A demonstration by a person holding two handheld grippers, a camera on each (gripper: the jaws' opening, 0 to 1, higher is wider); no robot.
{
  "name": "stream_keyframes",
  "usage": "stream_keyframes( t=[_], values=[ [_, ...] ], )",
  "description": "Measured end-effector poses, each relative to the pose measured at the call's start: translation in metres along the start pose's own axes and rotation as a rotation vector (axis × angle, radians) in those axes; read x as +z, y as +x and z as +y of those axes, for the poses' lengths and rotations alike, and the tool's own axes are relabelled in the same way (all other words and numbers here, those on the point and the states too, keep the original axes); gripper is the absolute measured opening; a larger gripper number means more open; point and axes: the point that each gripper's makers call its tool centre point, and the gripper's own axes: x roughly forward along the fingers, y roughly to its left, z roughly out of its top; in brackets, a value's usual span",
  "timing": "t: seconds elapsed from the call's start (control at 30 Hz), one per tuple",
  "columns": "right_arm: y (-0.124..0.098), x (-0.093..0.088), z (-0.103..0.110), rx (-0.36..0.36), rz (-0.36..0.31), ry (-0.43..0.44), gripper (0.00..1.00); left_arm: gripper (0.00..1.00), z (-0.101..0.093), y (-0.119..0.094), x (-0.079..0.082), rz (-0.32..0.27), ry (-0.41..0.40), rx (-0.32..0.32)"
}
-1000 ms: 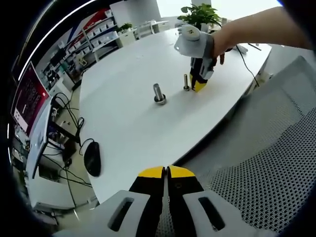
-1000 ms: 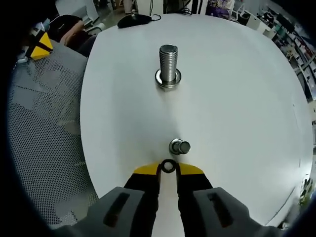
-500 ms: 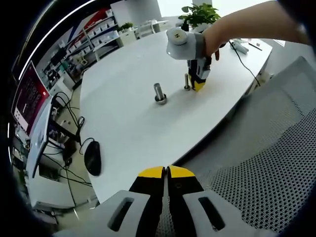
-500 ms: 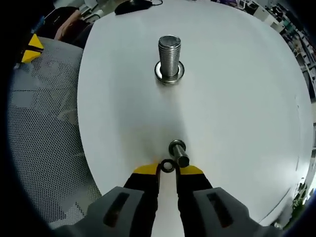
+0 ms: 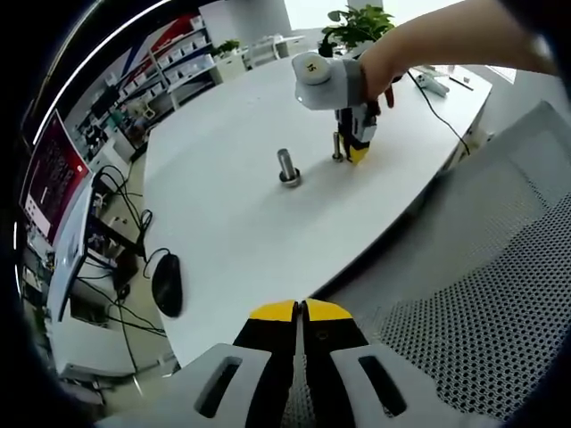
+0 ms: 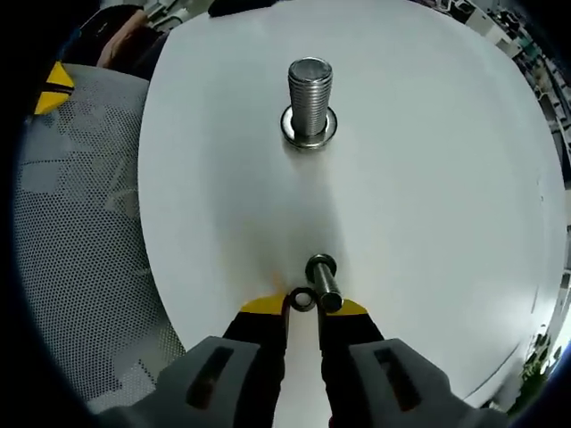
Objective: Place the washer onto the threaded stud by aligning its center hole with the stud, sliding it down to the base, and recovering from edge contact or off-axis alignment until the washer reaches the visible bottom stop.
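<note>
**Washer held beside the small stud, not yet on it**

Holding the washer [image 6: 303,300] between the yellow tips of the right gripper [image 6: 303,308], jaws narrow around its rim, hole facing the camera. Hanging just beside the top of the small threaded stud [image 6: 324,280], to its left in the right gripper view, touching or almost touching; cannot tell which. Not sitting over the stud, and not down at the base. Standing upright on the white bench [image 6: 428,178], this stud, near the edge next to the grey mesh chair [image 6: 80,267].

Standing further in on the bench, well apart from the small stud, a larger threaded bolt [image 6: 310,94], upright, with a wide metal ring at its foot.

Showing in the left gripper view the same right gripper [image 5: 355,143] coming down from a person's hand [image 5: 379,76], tips low beside the small stud [image 5: 337,145], the larger bolt [image 5: 285,167] near it toward the bench middle. Resting closed, the left gripper [image 5: 301,314], yellow tips touching, holding nothing, hanging off the near edge of the bench [image 5: 232,232]. Lying near the left edge, a black mouse [image 5: 167,285].
</note>
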Motion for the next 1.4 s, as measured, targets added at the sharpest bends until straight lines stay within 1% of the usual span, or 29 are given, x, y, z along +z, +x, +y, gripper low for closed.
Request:
stream_keyframes(
  t=[0.1,0.2,0.3,0.43,0.47,0.53,0.6,0.63,0.7,0.8,0.87,0.93,0.97,1.07,1.13,1.17,1.23,1.4],
  values=[
    [-0.001,0.000,0.000,-0.002,0.000,-0.014,0.15,0.00,-0.001,0.000,0.000,0.000,0.000,-0.004],
    [0.001,0.000,-0.001,-0.004,0.002,0.007,0.15,0.00,-0.001,0.000,0.000,0.001,0.004,-0.003],
    [0.000,-0.001,0.000,-0.022,-0.007,0.013,0.14,0.00,-0.001,0.000,0.000,0.001,0.004,-0.002],
    [-0.001,-0.001,0.000,-0.043,-0.077,0.058,0.15,0.00,-0.001,0.000,0.001,-0.002,0.004,-0.001],
    [-0.001,-0.002,0.000,-0.048,-0.087,0.050,0.14,0.00,-0.001,0.000,0.001,-0.004,0.004,0.000],
    [-0.004,-0.001,0.002,-0.051,-0.131,0.046,0.14,0.00,-0.001,0.000,0.001,-0.005,0.004,0.001],
    [-0.002,-0.001,-0.002,-0.040,-0.173,0.128,0.14,0.00,0.000,0.000,0.001,-0.006,0.003,0.001],
    [-0.003,0.001,-0.002,-0.037,-0.197,0.155,0.14,0.00,0.000,0.000,0.001,-0.008,0.002,0.001],
    [-0.005,-0.001,-0.003,-0.038,-0.221,0.147,0.14,0.00,0.001,0.001,0.002,-0.009,0.002,0.002],
    [-0.013,-0.003,-0.008,-0.044,-0.243,0.154,0.14,0.00,0.000,0.000,0.002,-0.011,0.000,0.003],
    [-0.017,0.000,-0.012,-0.043,-0.256,0.154,0.14,0.00,0.000,-0.001,0.002,-0.014,0.000,0.004],
    [-0.023,0.000,-0.013,-0.039,-0.266,0.153,0.14,0.00,0.000,0.000,0.002,-0.014,0.000,0.004],
    [-0.030,-0.001,-0.008,-0.043,-0.270,0.151,0.14,0.00,0.000,-0.001,0.002,-0.014,0.001,0.004],
    [-0.039,-0.002,-0.009,-0.051,-0.277,0.134,0.14,0.00,0.001,-0.001,0.003,-0.016,0.000,0.004],
    [-0.041,-0.001,-0.014,-0.057,-0.280,0.113,0.13,0.00,0.001,-0.001,0.003,-0.015,0.000,0.005],
    [-0.044,-0.001,-0.013,-0.055,-0.277,0.115,0.13,0.00,0.001,-0.001,0.003,-0.016,0.000,0.005],
    [-0.050,0.001,-0.011,-0.041,-0.284,0.130,0.13,0.00,0.001,-0.001,0.003,-0.016,0.000,0.005],
    [-0.061,0.008,-0.009,-0.042,-0.304,0.116,0.13,0.00,0.000,-0.001,0.003,-0.017,-0.001,0.006]
  ],
)
